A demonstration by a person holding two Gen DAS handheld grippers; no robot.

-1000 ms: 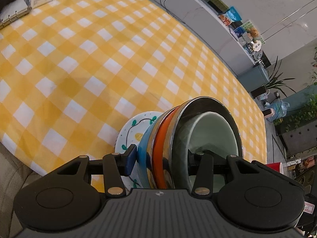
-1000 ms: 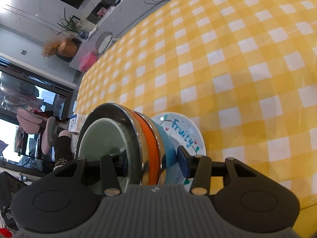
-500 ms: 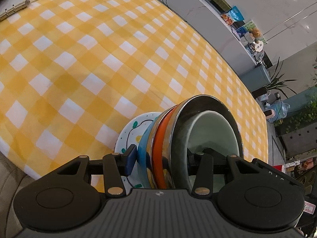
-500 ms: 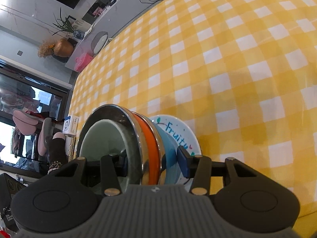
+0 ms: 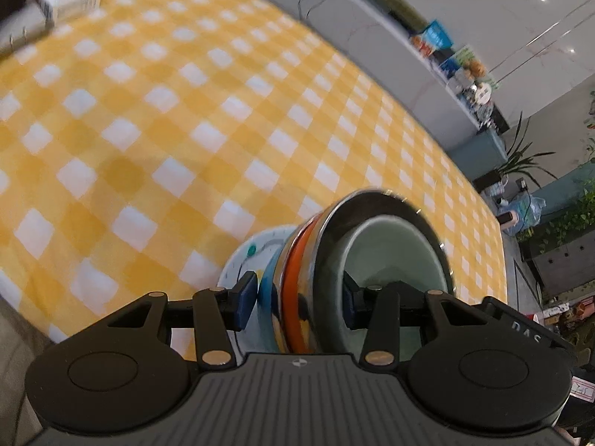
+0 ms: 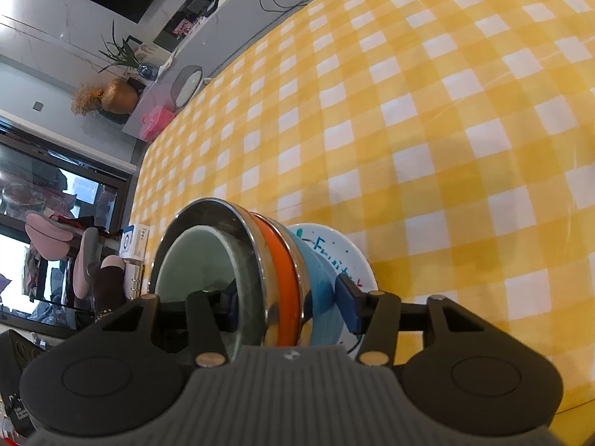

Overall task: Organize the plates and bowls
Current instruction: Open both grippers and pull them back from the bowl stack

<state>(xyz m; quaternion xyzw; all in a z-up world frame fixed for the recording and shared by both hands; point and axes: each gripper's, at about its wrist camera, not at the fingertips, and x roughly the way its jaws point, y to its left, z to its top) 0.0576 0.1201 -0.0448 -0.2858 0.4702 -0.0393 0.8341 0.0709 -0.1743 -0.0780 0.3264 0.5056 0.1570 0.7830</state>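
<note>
A stack of nested bowls (image 5: 372, 260) sat on a white plate (image 6: 334, 252) on the bench (image 5: 148, 130), which wore a yellow and white checked cloth. On the plate, blue handwriting read "Fruity". The stack held a pale green bowl (image 6: 197, 260) innermost, then a steel bowl (image 5: 375, 200), an orange bowl (image 6: 279, 260) and a blue bowl (image 6: 316, 278).

The left tongs (image 5: 297, 299) were clenched on the stack, one pad inside the green bowl, the other against the blue one. The right tongs (image 6: 293, 306) had just been opening; the stack stood between their pads, the outer pad clear of the blue bowl. The letters "DAS" showed on a black device (image 5: 528, 334) beside the left tongs.
</note>
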